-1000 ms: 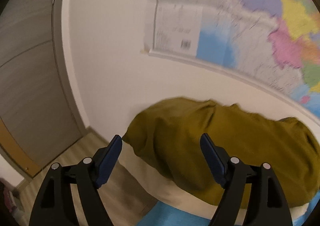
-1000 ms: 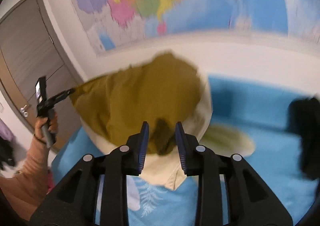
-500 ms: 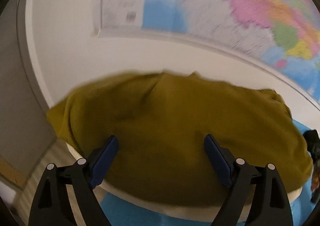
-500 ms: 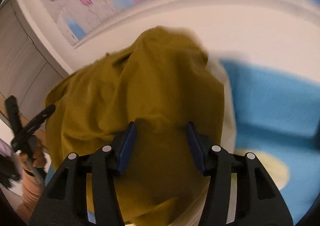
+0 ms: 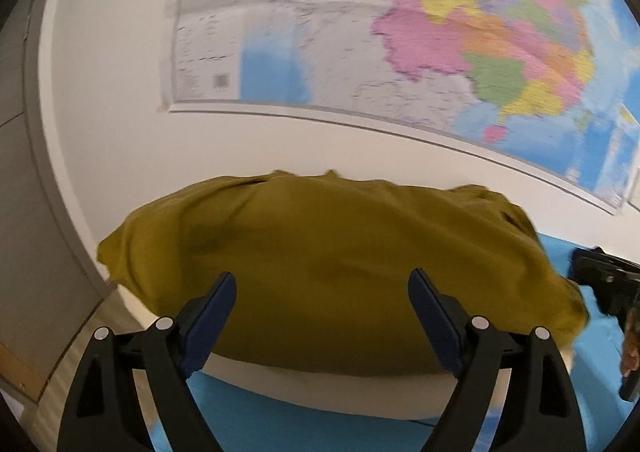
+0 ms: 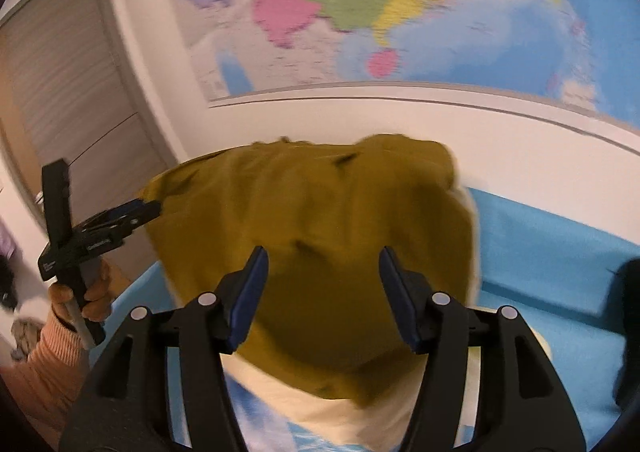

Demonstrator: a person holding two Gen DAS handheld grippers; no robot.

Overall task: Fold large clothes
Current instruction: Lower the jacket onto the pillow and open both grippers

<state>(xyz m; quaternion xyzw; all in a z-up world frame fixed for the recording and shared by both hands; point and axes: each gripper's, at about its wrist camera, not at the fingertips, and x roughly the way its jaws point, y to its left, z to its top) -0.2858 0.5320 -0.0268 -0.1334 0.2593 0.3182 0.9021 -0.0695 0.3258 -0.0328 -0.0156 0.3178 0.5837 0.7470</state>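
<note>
An olive-yellow garment [image 5: 332, 252] lies bunched over a cream cushion [image 5: 320, 392] on a blue bed sheet. My left gripper [image 5: 322, 284] hovers over its near edge, open wide, with no cloth pinched between the blue pads. In the right wrist view the same garment [image 6: 320, 212] fills the middle. My right gripper [image 6: 323, 258] stands above it with its jaws opening, and the cloth lies beyond the pads, not pressed by them. The left gripper [image 6: 140, 210] shows at the garment's left edge, held by a hand in an orange sleeve [image 6: 44, 352].
A large coloured wall map [image 5: 440, 32] hangs on the white wall behind the bed. A grey door [image 6: 68, 92] stands at the left. Blue sheet [image 6: 540, 252] stretches to the right of the cushion, with a dark object [image 6: 628, 312] at the far right edge.
The right jaws have widened from nearly closed on a fold of cloth to well apart. Both grippers have moved in over the garment, which now fills more of each view.
</note>
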